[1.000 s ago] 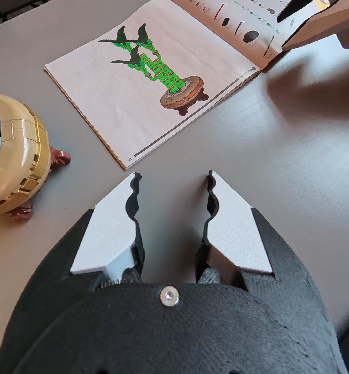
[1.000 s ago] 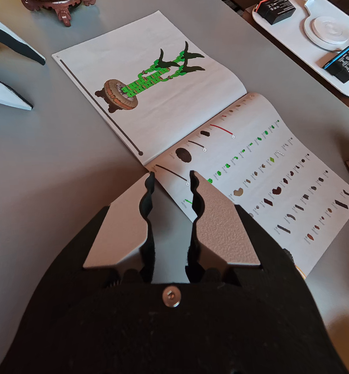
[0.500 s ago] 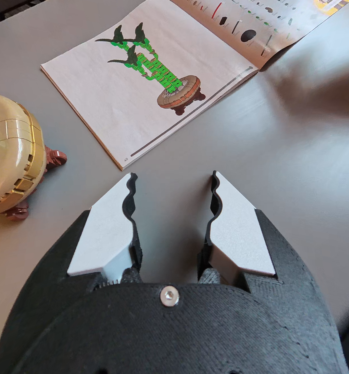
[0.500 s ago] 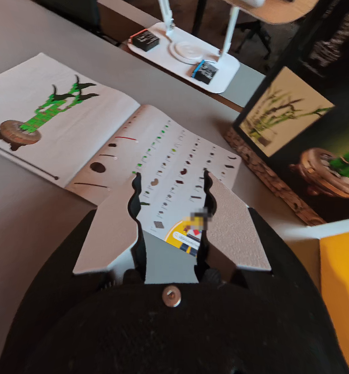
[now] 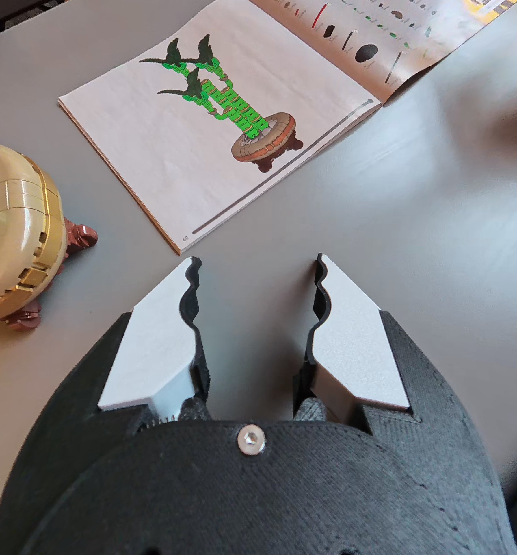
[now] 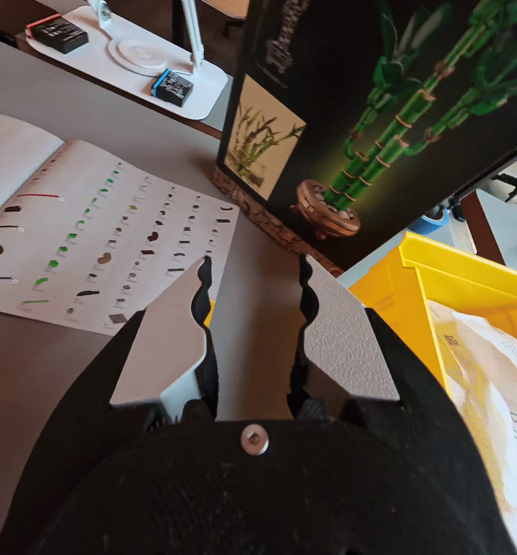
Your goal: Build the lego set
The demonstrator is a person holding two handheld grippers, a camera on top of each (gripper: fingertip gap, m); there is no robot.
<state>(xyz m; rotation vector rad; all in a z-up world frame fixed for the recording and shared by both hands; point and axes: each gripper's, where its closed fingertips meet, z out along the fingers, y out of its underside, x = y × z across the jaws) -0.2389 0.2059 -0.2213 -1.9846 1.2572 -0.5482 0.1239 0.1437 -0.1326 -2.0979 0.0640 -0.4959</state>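
Observation:
A built tan lego pot point(image 5: 14, 234) on reddish-brown feet stands at the left edge of the left wrist view. The open instruction booklet point(image 5: 209, 126) lies flat on the grey table ahead; its parts page shows in the right wrist view point(image 6: 101, 228). My left gripper point(image 5: 257, 261) is open and empty, hovering just short of the booklet's near corner. My right gripper point(image 6: 252, 259) is open and empty, between the booklet's right edge and a yellow bin point(image 6: 449, 288) that holds white paper bags point(image 6: 491, 375).
The dark lego set box point(image 6: 371, 120) stands upright behind the bin and booklet. A white lamp base point(image 6: 137, 57) with two small black blocks sits on a further surface. A roll of blue tape point(image 6: 431, 222) lies at the right. Bare grey table point(image 5: 401, 240) lies right of the left gripper. My right fingertips sit around 40 cm from my left ones. My right tips are about 40 cm from the built tan lego pot point(image 5: 14, 234), my left tips only 8 cm.
My right gripper has swung right, from over the booklet's spine to its right edge by the box and bin, and its jaws have opened wider. The left gripper has barely moved.

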